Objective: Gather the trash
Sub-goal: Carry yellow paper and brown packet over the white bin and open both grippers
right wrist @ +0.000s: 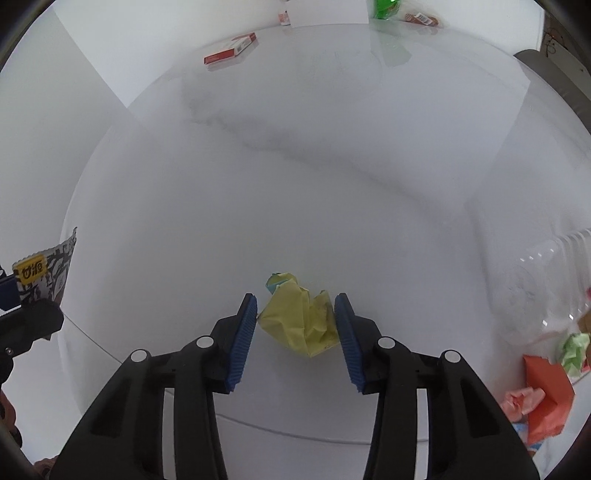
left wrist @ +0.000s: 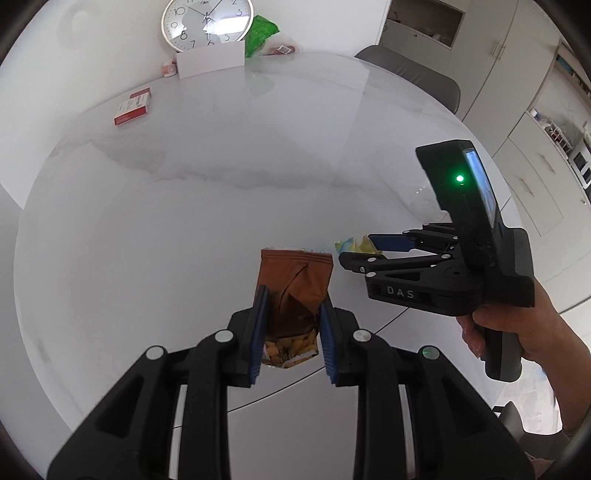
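Surface: round white marble-look table (left wrist: 221, 177), glossy; cabinets and a grey chair (left wrist: 413, 77) behind it.
Landmark: yellow crumpled paper (right wrist: 299, 321), lying on the table near its front edge.
Right gripper (right wrist: 295, 328): straddles the yellow paper, pointing steeply down; blue pads sit against or just beside both sides of the wad. Whether they already press cannot be told. A hand (left wrist: 517, 332) holds its grip.
Left gripper (left wrist: 291, 328): clamped on a brown snack bag (left wrist: 295, 291), left of the yellow paper, bag lifted off the table and standing lengthwise away from the camera.
Key relation: the paper lies dead centre between the right jaws, slightly forward of the pad midline; its longer spread runs across the jaw gap. Right hand is the nearer one; left is occupied.
Next move, judged: squeeze fully, then lift.
Risk: a loose wad may slip or spring out.
Other litter: clear plastic container (right wrist: 546, 295) plus orange, pink and green scraps (right wrist: 546, 391) right of the paper; red-and-white box (right wrist: 231, 48) far beyond it.
Clock (left wrist: 207, 24): leaning at the far wall.
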`<state>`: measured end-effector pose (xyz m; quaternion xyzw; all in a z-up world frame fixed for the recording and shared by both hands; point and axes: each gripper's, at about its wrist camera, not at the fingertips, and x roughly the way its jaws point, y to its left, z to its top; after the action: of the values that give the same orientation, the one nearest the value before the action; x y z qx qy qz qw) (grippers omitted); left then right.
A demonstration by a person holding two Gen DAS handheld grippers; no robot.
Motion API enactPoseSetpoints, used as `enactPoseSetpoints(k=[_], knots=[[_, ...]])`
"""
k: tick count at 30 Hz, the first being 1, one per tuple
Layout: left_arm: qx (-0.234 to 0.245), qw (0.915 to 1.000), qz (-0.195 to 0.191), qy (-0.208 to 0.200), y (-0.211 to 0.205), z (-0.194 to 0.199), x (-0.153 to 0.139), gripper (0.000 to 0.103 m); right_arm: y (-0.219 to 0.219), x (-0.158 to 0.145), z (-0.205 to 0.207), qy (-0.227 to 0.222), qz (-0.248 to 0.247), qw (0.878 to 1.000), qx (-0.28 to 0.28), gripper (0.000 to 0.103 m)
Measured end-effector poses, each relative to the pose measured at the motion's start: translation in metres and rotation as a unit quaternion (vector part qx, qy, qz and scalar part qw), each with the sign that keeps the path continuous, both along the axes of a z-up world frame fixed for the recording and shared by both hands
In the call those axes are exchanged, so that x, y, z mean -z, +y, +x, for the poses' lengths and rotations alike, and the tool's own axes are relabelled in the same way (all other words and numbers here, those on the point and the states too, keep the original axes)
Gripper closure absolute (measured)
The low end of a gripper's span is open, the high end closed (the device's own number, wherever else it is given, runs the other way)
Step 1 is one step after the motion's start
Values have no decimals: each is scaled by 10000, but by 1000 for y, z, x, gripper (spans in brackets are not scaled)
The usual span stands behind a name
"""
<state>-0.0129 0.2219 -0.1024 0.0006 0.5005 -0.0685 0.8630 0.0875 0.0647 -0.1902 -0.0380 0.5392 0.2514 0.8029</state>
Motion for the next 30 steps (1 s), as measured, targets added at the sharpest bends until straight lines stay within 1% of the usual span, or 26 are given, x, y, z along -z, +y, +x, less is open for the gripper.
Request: enactPoseSetpoints(k=[4,6,8,11,14,16,19,21,24,26,27,28,30], knots=[[256,9996,-28,-87,-22,-8,-8,77,-38,-31,-28,-197,282,9990,286,59],[508,9986,-62,-126,-41,-14,-13,77,-62,-47,-49,-322,370,9978,452,59],[825,9964,-127,-147,-64,-20,-17,77,-94,-62,-76,-415,403,9958,715,59],[1379,9900,-243,-144,-104,-31,-21,77,-146,-76,-118,-453,391,9908,1211,58],[1964,9799,-342,-128,-149,-48,-24,77,-206,-80,-168,-341,381,9810,1872,57],[2351,9713,-350,-129,-178,-59,-24,77,-244,-74,-200,-228,296,9717,2331,56],[2786,9596,-393,-66,-216,-74,-23,77,-292,-50,-239,60,176,9574,2881,56],[3051,9515,-402,-7,-242,-83,-22,77,-317,-29,-259,249,216,9497,3115,56],[3350,9415,-346,91,-277,-98,-16,77,-343,9,-275,556,193,9423,3297,55],[3513,9357,-297,158,-296,-106,-11,77,-346,30,-274,717,218,9393,3348,46],[3597,9325,-250,199,-307,-110,-8,77,-350,38,-275,772,207,9372,3396,34],[3669,9298,-188,222,-316,-114,-5,77,-356,45,-276,819,109,9345,3461,28],[3826,9235,-108,264,-333,-122,0,77,-365,48,-278,776,-40,9310,3566,25]])
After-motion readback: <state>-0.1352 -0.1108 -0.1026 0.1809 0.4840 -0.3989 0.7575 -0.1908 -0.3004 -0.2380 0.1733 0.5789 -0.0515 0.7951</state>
